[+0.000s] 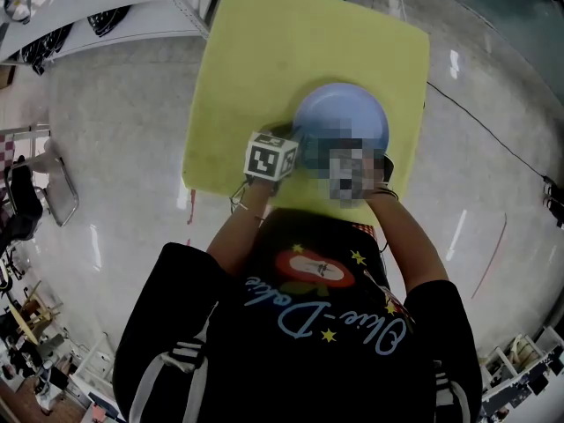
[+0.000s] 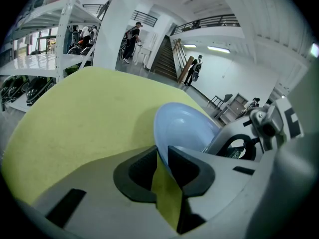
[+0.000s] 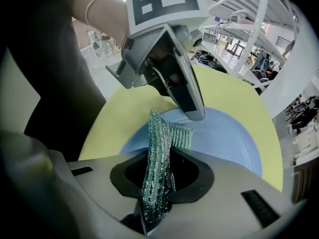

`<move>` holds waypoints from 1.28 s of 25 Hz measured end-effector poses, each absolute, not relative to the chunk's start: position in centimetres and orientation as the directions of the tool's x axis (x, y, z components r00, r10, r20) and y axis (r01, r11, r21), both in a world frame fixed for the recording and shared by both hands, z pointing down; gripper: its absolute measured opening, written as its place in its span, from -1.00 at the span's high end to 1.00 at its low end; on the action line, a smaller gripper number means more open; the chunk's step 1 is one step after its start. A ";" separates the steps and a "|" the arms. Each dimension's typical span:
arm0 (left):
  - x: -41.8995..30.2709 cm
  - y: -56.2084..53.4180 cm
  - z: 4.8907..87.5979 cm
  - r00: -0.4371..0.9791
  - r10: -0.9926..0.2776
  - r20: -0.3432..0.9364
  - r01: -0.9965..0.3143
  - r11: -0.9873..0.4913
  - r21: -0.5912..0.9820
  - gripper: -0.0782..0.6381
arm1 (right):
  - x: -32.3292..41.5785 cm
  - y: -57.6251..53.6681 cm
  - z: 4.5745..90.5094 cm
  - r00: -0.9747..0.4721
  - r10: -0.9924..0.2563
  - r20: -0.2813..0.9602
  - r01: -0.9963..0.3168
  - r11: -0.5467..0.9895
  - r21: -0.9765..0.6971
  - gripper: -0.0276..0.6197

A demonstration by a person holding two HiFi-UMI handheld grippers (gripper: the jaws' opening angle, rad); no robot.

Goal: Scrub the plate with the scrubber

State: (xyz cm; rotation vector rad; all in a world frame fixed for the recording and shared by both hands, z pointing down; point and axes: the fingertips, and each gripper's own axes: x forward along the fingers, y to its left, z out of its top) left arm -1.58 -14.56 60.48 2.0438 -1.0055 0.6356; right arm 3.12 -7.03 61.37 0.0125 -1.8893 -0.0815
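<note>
A light blue plate (image 1: 339,113) lies near the front edge of a yellow table (image 1: 264,51). My left gripper (image 2: 162,158) is shut on the plate's near rim, and the plate (image 2: 184,126) rises tilted beyond the jaws. My right gripper (image 3: 160,156) is shut on a green mesh scrubber (image 3: 169,133), whose free end stands over the plate (image 3: 224,138). In the right gripper view the left gripper (image 3: 197,114) comes in from above and pinches the plate's far rim. In the head view a mosaic patch hides the right gripper; the left one's marker cube (image 1: 270,158) shows beside the plate.
White shelving (image 1: 97,7) stands past the table's far left corner, and a thin cable (image 1: 493,135) runs over the pale floor to the right. Shelf racks (image 2: 45,59), a staircase (image 2: 167,56) and several people show in the distance.
</note>
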 end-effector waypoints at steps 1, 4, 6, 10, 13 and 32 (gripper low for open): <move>-1.6 -14.6 60.5 0.565 -0.442 0.697 -0.819 -0.403 0.408 0.61 | 3.1 -7.0 61.4 -0.322 -0.044 0.946 0.031 0.998 0.057 0.71; -1.6 -14.5 60.6 0.559 -0.439 0.703 -0.823 -0.399 0.405 0.61 | 3.1 -7.2 60.7 -0.376 -0.055 0.925 0.025 0.997 0.069 0.70; -1.4 -14.5 60.5 0.553 -0.438 0.709 -0.825 -0.404 0.395 0.60 | 3.3 -8.5 59.5 -0.421 -0.103 0.901 0.016 0.992 0.121 0.71; -1.6 -14.7 60.3 0.542 -0.445 0.713 -0.832 -0.403 0.381 0.60 | 4.9 -13.6 58.2 -0.396 -0.277 0.876 0.022 0.950 0.310 0.72; -1.7 -14.6 60.3 0.540 -0.443 0.716 -0.834 -0.398 0.382 0.60 | 5.7 -17.0 57.7 -0.368 -0.367 0.854 0.004 0.918 0.396 0.72; -1.7 -14.3 60.3 0.516 -0.456 0.725 -0.844 -0.416 0.339 0.60 | 6.0 -15.1 61.2 -0.292 -0.219 0.931 0.031 0.971 0.238 0.71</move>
